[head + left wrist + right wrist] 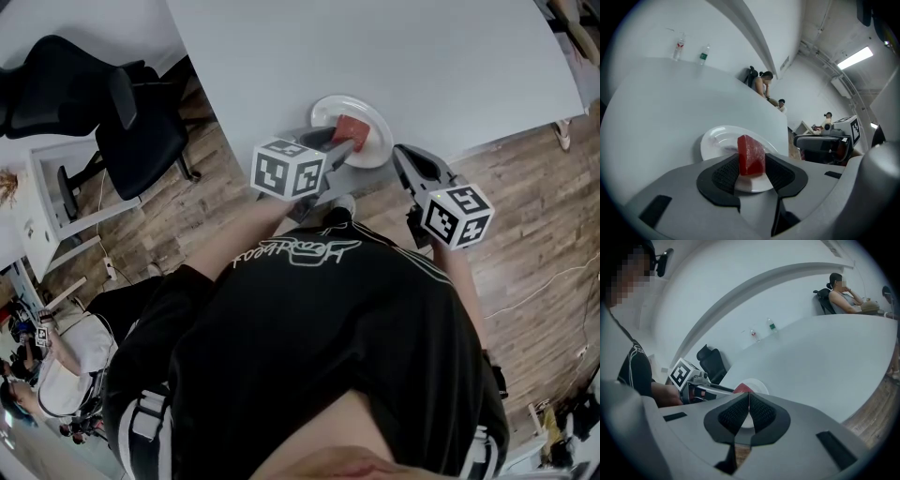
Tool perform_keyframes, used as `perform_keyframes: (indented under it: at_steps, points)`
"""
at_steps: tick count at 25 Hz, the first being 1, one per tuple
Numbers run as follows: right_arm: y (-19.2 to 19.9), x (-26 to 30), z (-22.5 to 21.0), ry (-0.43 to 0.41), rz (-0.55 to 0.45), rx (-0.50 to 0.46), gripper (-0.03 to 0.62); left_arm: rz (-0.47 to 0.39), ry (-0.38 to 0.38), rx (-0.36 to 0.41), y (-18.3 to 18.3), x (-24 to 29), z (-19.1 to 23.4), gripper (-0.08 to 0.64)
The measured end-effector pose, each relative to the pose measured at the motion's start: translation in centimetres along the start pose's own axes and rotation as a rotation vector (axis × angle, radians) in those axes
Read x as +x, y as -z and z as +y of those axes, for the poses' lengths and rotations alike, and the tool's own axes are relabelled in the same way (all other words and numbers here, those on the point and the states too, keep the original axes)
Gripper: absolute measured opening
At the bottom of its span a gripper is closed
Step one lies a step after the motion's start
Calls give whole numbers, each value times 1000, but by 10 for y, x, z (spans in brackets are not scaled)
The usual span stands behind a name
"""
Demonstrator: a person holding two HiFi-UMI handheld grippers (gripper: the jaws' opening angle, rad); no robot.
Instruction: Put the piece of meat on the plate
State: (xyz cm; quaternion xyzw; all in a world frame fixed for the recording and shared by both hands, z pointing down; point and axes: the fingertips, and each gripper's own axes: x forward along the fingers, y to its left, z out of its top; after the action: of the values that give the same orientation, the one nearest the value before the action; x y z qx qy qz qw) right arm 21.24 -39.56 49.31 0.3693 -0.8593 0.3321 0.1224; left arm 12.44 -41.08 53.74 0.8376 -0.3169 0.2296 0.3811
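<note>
The red piece of meat [352, 129] [751, 156] stands on the white plate [323, 105] [716, 140] near the front edge of the white table [394, 47]. My left gripper [343, 146] [751, 163] straddles the meat with its jaws open. A narrow gap shows on the meat's right side, and its left side lies close against the other pad. My right gripper [398, 153] [749, 401] hovers to the right of the plate at the table edge, shut with nothing between its pads. In the right gripper view the plate [757, 384] and a corner of the meat [739, 389] show past the jaws.
Two water bottles [678, 46] [704, 54] stand at the table's far side. A black office chair [131, 122] is on the wooden floor [525, 187] to the left. People sit at desks in the background.
</note>
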Motion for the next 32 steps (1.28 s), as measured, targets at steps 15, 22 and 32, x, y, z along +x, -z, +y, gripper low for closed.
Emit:
perform_keyframes:
  at_steps: [15, 22, 32]
  points:
    - [1, 3, 11, 4, -8, 11, 9, -37, -29, 28, -6, -14, 11, 213]
    - [-2, -1, 21, -4, -46, 1, 9, -70, 12, -8, -9, -23, 1, 213]
    - [4, -16, 70, 20, -74, -50, 9, -151, 159, 15, -9, -81, -44, 77]
